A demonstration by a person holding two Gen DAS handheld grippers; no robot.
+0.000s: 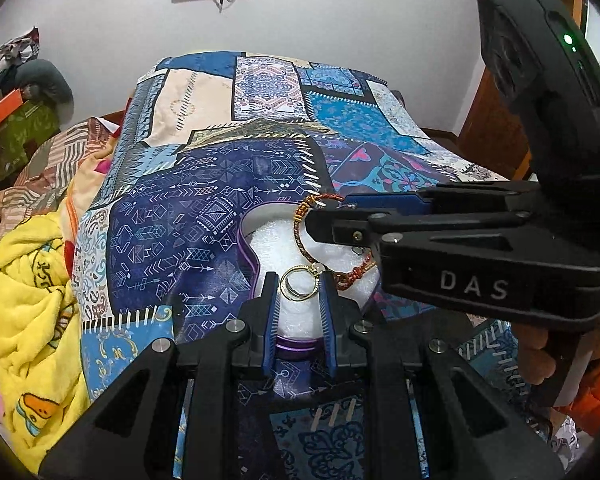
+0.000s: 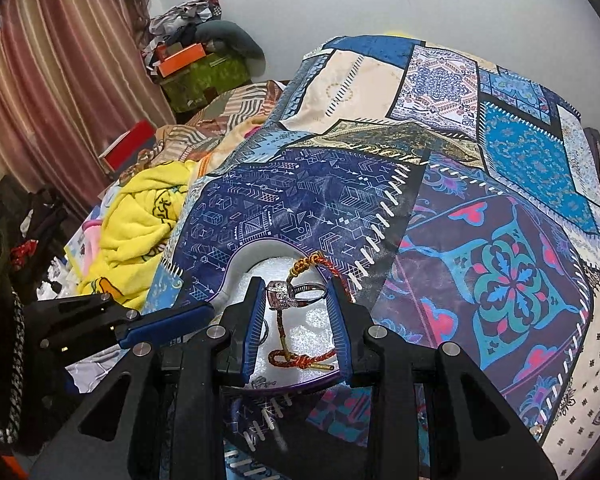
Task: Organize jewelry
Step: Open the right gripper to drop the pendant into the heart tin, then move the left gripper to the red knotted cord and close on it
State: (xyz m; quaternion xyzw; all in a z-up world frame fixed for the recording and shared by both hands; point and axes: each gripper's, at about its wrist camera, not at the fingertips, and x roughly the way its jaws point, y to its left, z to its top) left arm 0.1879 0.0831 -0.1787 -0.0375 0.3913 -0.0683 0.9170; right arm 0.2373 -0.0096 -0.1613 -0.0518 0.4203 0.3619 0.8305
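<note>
Bed covered by a blue patchwork-print cloth; on it, near its front edge, sits a purple-rimmed heart-shaped jewellery box with a white foam lining. Right gripper: blue ribbed fingers stand apart over the box, and between them, near the tips, a silver ring with a large pale stone setting spans the gap; the setting sits against the left finger, the band reaches toward the right one, so the ring looks pinched, though actual contact at the right pad is hard to confirm. A red-and-gold braided cord bracelet lies on the foam beneath the ring, its knotted end up at the box's far rim and a gold-tipped loop at the near rim. Left gripper: fingers at a moderate gap, low over the near part of the same box, flanking a pair of thin gold-coloured rings that rest on the foam; pads close beside the rings, contact not clear. From the left wrist view the right gripper comes in from the right, its tips over the braided cord. Yellow fleece blanket bunched off the cloth's left edge.
</note>
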